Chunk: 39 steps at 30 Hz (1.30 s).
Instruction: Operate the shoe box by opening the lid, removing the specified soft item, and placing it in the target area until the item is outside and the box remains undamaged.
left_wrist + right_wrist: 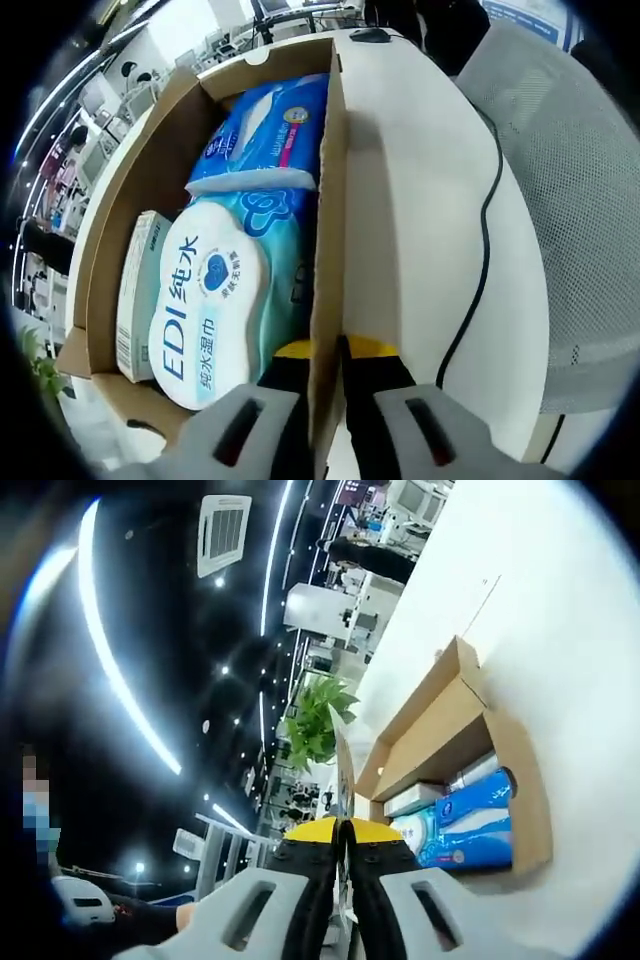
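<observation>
- Box [325,250]: open cardboard shoe box on the white table [420,200], packed with soft packs.
- Wet-wipes pack [215,300] lies inside, beside a blue tissue pack [265,130] and a small carton [138,290].
- My left gripper [322,350] pinches the box's side wall between its jaws.
- My right gripper [340,828] has jaws pressed together on a thin cardboard flap [345,770].

Matt brown cardboard box [330,200]; glossy plastic wipes pack [215,300] (crinkled film); smooth white counter [420,200]; grey mesh-fabric chair [570,180].
</observation>
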### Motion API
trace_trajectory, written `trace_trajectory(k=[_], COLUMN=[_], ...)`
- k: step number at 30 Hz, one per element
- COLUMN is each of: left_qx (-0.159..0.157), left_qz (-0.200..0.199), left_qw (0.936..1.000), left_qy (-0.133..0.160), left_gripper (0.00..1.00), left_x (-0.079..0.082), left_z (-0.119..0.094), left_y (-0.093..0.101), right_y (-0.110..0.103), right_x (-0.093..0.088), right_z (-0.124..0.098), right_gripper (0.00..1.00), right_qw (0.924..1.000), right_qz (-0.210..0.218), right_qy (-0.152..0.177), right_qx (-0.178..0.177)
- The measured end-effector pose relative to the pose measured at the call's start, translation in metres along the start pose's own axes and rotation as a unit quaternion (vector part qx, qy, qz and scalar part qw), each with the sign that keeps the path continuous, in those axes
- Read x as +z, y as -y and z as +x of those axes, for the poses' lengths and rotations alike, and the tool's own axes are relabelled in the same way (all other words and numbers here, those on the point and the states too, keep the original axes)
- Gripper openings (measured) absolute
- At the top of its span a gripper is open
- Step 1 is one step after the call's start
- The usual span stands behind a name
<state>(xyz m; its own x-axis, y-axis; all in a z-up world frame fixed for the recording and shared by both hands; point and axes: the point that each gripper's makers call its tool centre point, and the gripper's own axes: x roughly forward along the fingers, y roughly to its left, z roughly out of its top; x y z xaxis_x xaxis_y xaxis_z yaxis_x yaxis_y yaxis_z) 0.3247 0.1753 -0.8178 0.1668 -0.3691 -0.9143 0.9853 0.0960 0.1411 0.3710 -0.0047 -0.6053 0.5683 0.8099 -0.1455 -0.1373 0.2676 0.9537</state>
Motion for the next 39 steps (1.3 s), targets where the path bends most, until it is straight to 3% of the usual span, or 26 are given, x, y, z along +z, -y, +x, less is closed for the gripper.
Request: trace_trajectory(k=[17,23,39], left_qx=[0.001,-0.001,0.001], left_qz=[0.0,-0.006,-0.003], left_qw=[1.0,1.0,1.0], left_qy=[0.0,-0.002,-0.001], left_gripper=[0.03,0.03,0.03], left_x=[0.0,0.0,0.0], left_z=[0.0,0.0,0.0], left_y=[0.0,0.0,0.001], right_y=[-0.005,-0.003,0.008], right_x=[0.027,0.027,0.033], right_z=[-0.043,-0.054,-0.084], right_gripper=[0.0,0.0,0.0], right_qw=[0.9998,0.9996,0.9979], right_qz=[-0.008,-0.02,-0.029], right_qy=[0.019,0.006,0.013], right_qx=[-0.006,-0.019,-0.057])
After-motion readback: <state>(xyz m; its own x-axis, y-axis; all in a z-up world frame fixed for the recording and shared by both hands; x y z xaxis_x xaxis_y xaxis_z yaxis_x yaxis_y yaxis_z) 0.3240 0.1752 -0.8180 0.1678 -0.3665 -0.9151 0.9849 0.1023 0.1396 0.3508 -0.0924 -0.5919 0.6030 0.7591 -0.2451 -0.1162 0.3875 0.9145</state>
